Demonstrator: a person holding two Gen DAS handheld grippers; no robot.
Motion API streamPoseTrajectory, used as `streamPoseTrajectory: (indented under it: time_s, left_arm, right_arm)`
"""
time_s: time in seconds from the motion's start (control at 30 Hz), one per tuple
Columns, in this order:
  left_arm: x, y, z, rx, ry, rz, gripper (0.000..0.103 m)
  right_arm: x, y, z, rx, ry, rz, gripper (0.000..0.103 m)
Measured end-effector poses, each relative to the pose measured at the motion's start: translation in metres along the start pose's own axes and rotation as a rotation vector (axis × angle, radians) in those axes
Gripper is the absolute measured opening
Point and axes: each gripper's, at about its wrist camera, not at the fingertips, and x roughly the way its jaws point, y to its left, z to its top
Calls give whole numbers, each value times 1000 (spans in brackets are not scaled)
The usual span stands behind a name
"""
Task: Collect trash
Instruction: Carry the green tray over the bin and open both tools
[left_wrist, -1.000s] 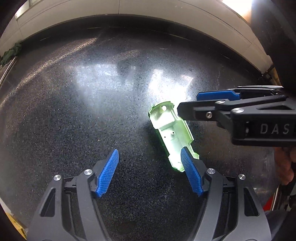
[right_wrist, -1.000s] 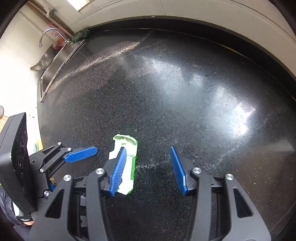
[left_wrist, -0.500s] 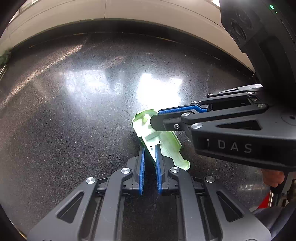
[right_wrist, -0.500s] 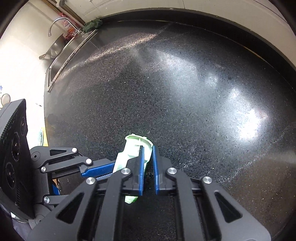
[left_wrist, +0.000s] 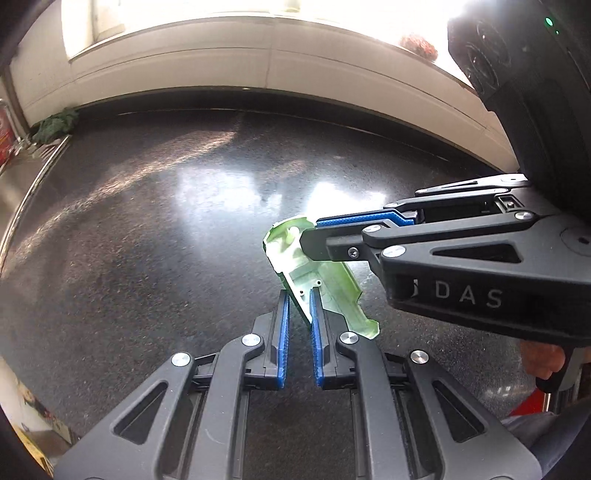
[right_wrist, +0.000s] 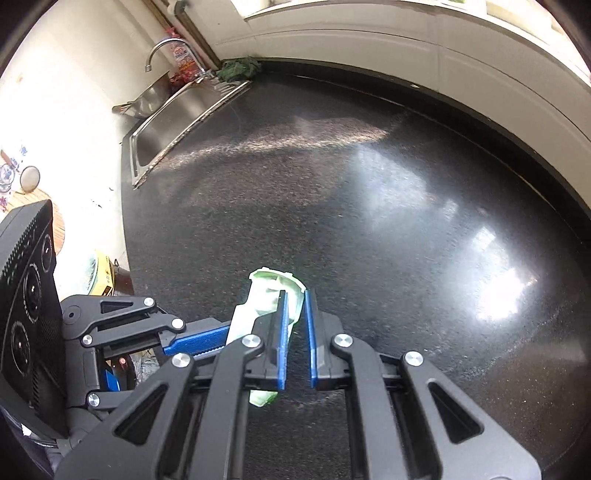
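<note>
A pale green plastic shell (left_wrist: 317, 273) is held above the black speckled countertop (left_wrist: 147, 240). My left gripper (left_wrist: 298, 295) is shut on its near edge. My right gripper (right_wrist: 294, 295) is shut on its far rounded end, and it comes in from the right in the left wrist view (left_wrist: 310, 238). In the right wrist view the shell (right_wrist: 266, 295) sits tilted between the blue pads, with the left gripper (right_wrist: 195, 341) below left of it.
A steel sink (right_wrist: 173, 118) with a tap (right_wrist: 162, 51) lies at the counter's far left end. A green cloth (right_wrist: 238, 68) is bunched by the white back wall (left_wrist: 258, 66). The counter's left edge (right_wrist: 127, 236) drops to the floor.
Both grippers went from open beside the shell to shut on it. The shell has since been lifted and tilted off the counter, and both views have risen.
</note>
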Motion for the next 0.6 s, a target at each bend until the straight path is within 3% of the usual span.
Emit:
streamPoseTrajectory:
  time_s: [0.27, 0.6]
  left_arm:
    - [-63, 77, -58, -157, -43, 155, 10]
    - [-146, 184, -162, -462, -75, 348, 10]
  right_arm:
    - [34, 118, 17, -205, 34, 89, 9]
    - [98, 297, 21, -498, 142, 245, 9]
